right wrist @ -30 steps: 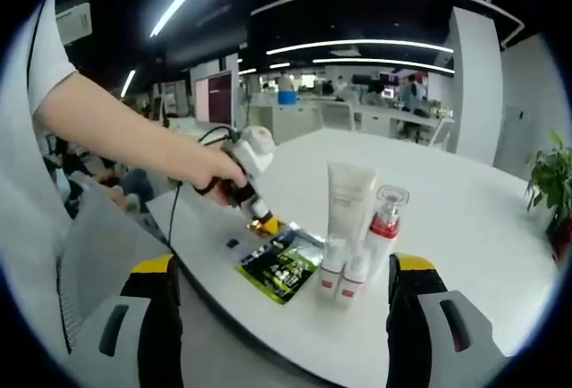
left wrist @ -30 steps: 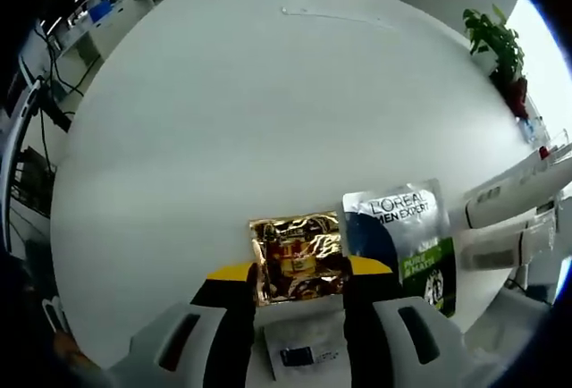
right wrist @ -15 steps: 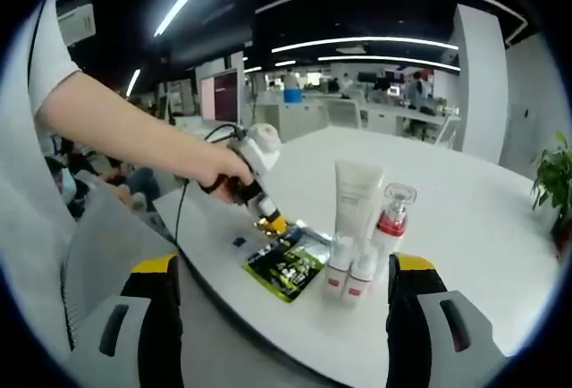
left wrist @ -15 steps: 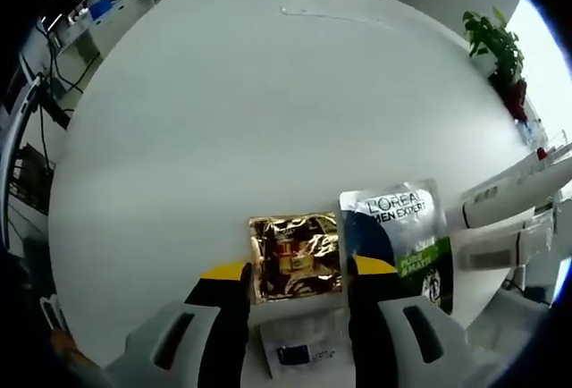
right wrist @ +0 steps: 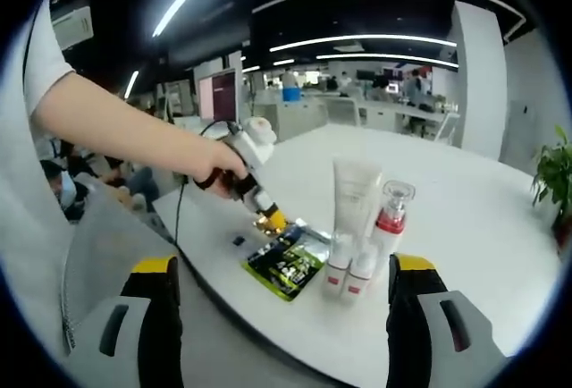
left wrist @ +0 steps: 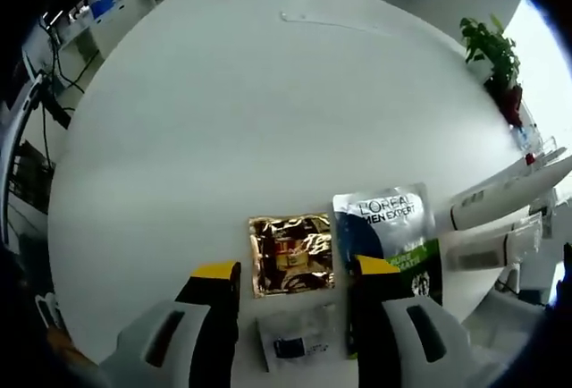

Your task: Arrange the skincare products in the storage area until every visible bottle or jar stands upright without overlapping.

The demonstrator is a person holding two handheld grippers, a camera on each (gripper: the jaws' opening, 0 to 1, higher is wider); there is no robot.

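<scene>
In the left gripper view, the left gripper [left wrist: 290, 285] has its yellow-tipped jaws spread apart, holding nothing. Between the tips lies a gold foil sachet [left wrist: 289, 254], flat on the white counter [left wrist: 250, 111]. Just below it, nearer the camera, lies a small clear sachet [left wrist: 295, 343] close to the counter's near edge. Touching the gold sachet's right side is a silver, blue and green L'Oreal Men Expert sachet [left wrist: 389, 240], also flat. To its right, white tubes [left wrist: 500, 200] reach in from the edge of the view. Beyond the sachets the round counter stretches wide and bare to its far edge, where a potted plant [left wrist: 492, 48] stands.

In the right gripper view, the right gripper [right wrist: 279, 276] hangs off the counter's near edge, jaws spread wide and empty. Between them the skincare products stand upright near that edge: a tall white tube [right wrist: 355, 196], a clear pump bottle with a red collar [right wrist: 390, 218], and two small white bottles [right wrist: 347, 267] touching in front. The green sachet lies just left of them. A person's hand [right wrist: 210, 169], arm stretched in from the left, holds the other gripper tilted down over the gold sachet. Open counter extends behind and to the right.
</scene>
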